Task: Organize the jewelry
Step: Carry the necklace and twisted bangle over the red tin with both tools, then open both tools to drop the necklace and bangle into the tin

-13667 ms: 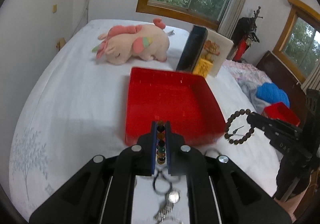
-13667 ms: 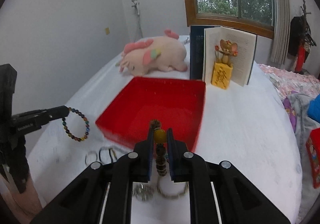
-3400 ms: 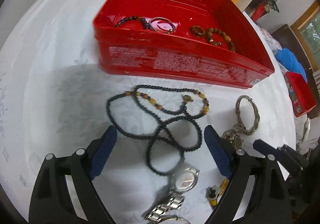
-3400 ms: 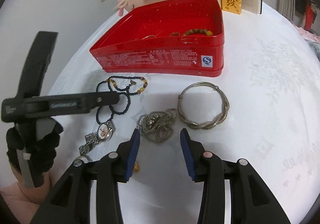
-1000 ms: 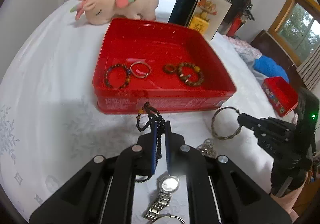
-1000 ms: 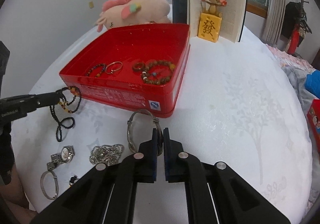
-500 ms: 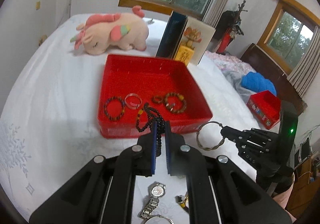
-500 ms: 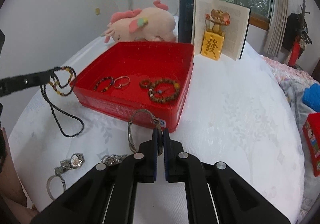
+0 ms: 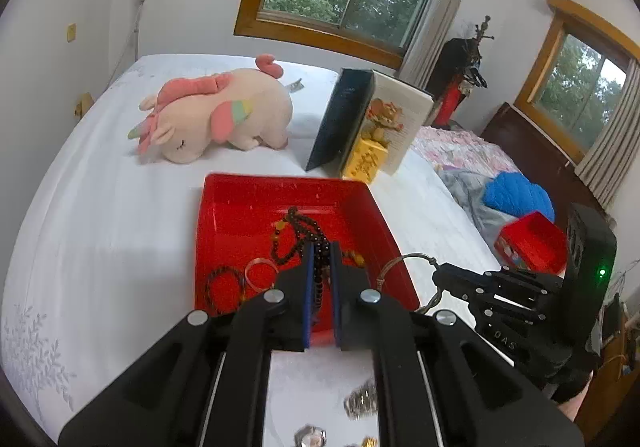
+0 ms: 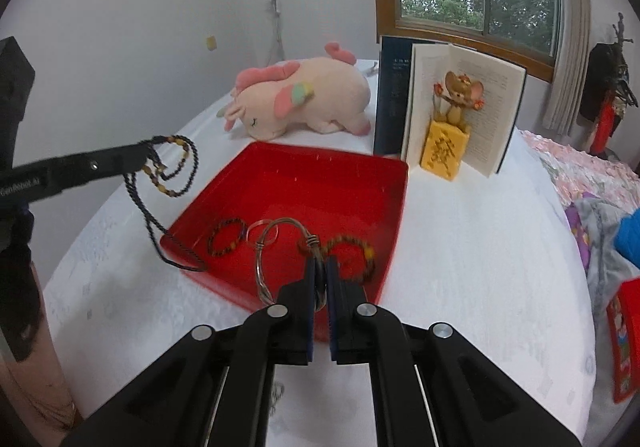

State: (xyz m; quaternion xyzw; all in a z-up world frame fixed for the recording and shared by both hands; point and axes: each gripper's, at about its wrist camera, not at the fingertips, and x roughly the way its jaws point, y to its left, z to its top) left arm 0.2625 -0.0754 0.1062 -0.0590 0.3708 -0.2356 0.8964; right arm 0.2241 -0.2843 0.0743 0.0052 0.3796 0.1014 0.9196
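Both tools had risen off the bedsheet, the left gripper (image 9: pixel 321 247) clenched on the beaded necklace (image 10: pixel 172 167) and the right gripper (image 10: pixel 320 267) on the silver bangle (image 10: pixel 280 247), hanging just above the red tin (image 10: pixel 340 175), probably awaiting lowering and release inside.

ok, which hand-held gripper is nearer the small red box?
Right. The right hand-held gripper, holding the silver bangle, is at the corner of the red tray toward the small red box; the left hand-held gripper, holding the bead necklace, is across the tray.
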